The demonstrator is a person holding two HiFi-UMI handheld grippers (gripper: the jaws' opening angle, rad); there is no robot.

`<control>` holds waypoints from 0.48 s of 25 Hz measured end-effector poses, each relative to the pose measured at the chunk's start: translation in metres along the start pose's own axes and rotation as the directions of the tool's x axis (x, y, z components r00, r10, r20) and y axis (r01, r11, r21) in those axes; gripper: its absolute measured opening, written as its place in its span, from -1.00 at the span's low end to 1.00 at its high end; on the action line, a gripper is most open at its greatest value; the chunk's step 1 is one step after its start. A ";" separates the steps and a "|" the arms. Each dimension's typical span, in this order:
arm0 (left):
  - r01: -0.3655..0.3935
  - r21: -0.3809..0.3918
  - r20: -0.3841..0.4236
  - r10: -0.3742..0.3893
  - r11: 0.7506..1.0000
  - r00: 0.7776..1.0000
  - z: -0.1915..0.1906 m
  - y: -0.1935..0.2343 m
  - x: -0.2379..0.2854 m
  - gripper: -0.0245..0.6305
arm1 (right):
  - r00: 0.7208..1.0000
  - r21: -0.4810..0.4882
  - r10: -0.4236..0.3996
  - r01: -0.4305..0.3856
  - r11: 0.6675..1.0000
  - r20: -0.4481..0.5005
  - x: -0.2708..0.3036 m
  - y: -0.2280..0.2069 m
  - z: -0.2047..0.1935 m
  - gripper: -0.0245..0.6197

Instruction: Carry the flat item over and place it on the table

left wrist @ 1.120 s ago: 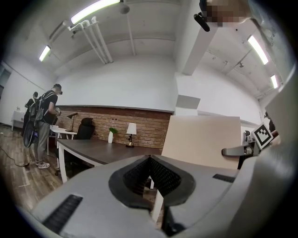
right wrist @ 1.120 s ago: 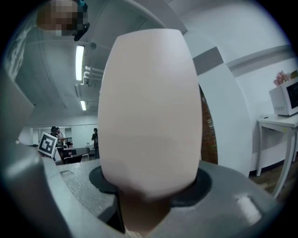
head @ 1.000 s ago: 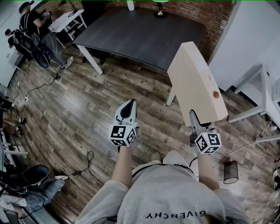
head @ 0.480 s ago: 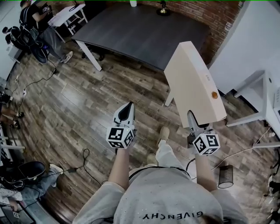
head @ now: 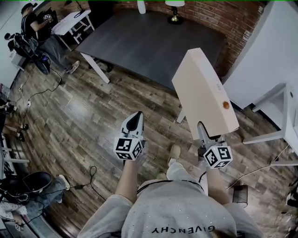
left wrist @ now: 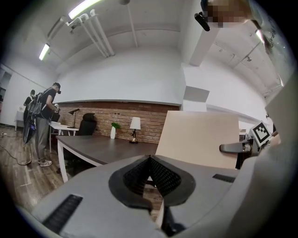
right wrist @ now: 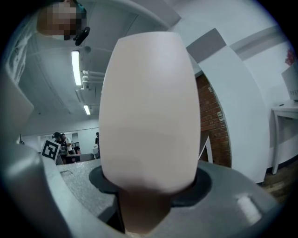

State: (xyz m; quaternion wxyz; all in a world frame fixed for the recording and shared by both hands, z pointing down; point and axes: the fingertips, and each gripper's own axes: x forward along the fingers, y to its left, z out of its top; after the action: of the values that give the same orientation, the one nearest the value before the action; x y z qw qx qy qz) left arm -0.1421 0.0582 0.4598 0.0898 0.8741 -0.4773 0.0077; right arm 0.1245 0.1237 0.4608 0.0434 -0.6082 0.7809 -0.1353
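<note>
Beige and flat, the panel (head: 205,93) stands on edge in my right tongs (head: 205,134), which clamp its lower end above the wood-plank floor (head: 84,116). My left tongs (head: 135,117) carry nothing, jaws pressed together. Of the 2, only the right is loaded. Ahead, the dark grey counter (head: 149,42) holds a small lamp (head: 174,11) by a brick wall (head: 223,18). The panel hangs near the counter's corner, not touching it.
</note>
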 end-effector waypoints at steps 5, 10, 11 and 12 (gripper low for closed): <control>-0.003 0.003 -0.006 0.003 1.000 1.000 0.006 0.008 0.038 -0.93 | 1.000 0.013 0.023 -0.023 1.000 -0.015 0.033 -0.014 0.001 -0.09; -0.003 -0.010 -0.023 0.003 1.000 1.000 0.002 0.007 0.077 -0.93 | 0.998 0.022 0.048 -0.047 0.999 -0.045 0.067 -0.036 0.004 -0.09; -0.005 -0.011 -0.027 0.005 1.000 1.000 0.002 0.007 0.084 -0.93 | 0.997 0.025 0.053 -0.052 0.998 -0.048 0.073 -0.041 0.005 -0.09; -0.008 -0.011 -0.027 0.008 1.000 1.000 0.002 0.008 0.091 -0.93 | 0.997 0.029 0.058 -0.057 0.998 -0.051 0.079 -0.045 0.006 -0.09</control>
State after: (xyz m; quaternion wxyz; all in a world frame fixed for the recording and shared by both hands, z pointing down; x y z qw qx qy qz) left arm -0.0991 -0.0221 0.4679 0.1011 0.8715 -0.4796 0.0173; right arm 0.1474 0.0367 0.4745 0.0355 -0.5812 0.7971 -0.1602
